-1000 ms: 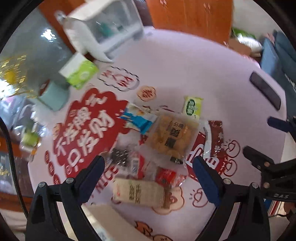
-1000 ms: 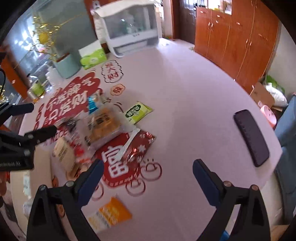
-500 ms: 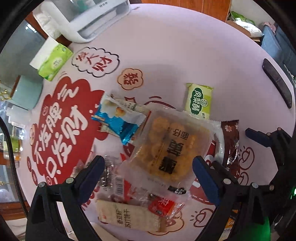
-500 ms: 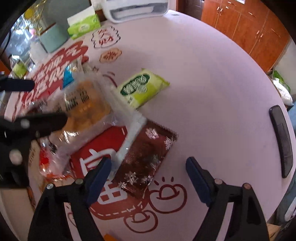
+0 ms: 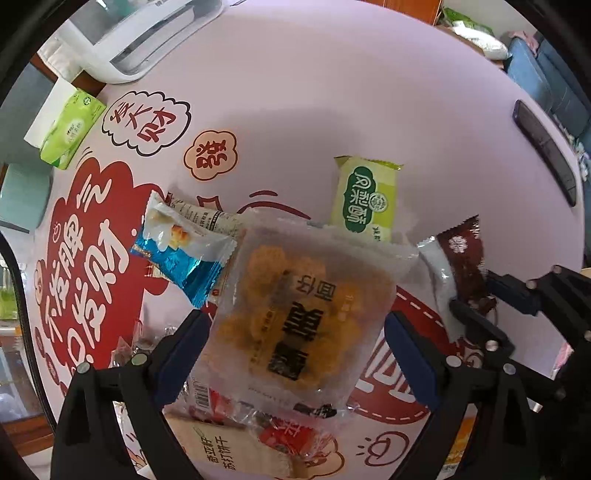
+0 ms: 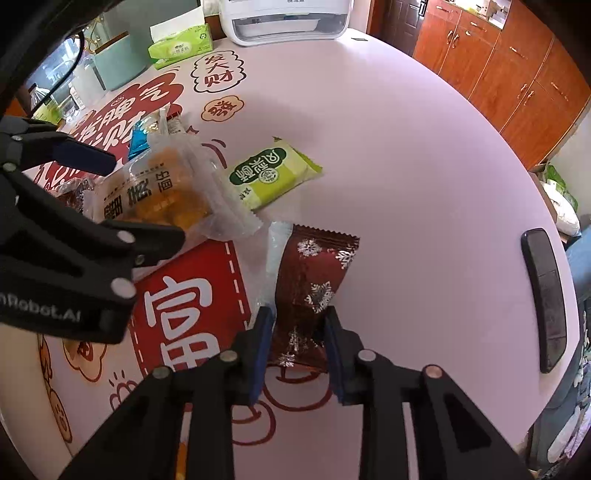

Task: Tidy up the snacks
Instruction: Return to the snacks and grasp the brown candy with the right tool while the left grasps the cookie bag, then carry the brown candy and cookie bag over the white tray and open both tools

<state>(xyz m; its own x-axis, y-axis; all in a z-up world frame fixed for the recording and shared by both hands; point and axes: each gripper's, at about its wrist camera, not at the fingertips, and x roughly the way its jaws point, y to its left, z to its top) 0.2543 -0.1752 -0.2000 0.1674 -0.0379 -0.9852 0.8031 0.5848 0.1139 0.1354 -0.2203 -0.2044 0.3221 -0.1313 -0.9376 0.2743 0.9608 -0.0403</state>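
We are working over a round table [image 6: 406,155] covered in pale pink, printed with large red panels and white characters. At its far edge a white appliance [image 6: 284,22] is standing, with a green tissue pack [image 6: 181,46] and a teal container [image 6: 118,62] beside it; a dark phone [image 6: 545,295] is lying near the right rim, well apart from the snacks. The snacks are lying in a loose cluster at the table's middle. The largest, a clear packet of golden biscuits [image 5: 306,314] with black lettering, is resting on top of smaller wrappers, and we are holding the left gripper [image 5: 295,354] over it with jaws spread wide, one finger at each side, pads not pressing. A blue foil packet [image 5: 181,251] is touching its upper left edge, and a beige cracker pack [image 5: 229,450] is partly hidden under its lower edge. A yellow-green pastry packet [image 6: 273,173] is lying just beside it. We are closing the right gripper [image 6: 299,343] on the dark red snowflake wrapper [image 6: 314,288], whose lower end is sitting between the blue pads, already touched on both sides.
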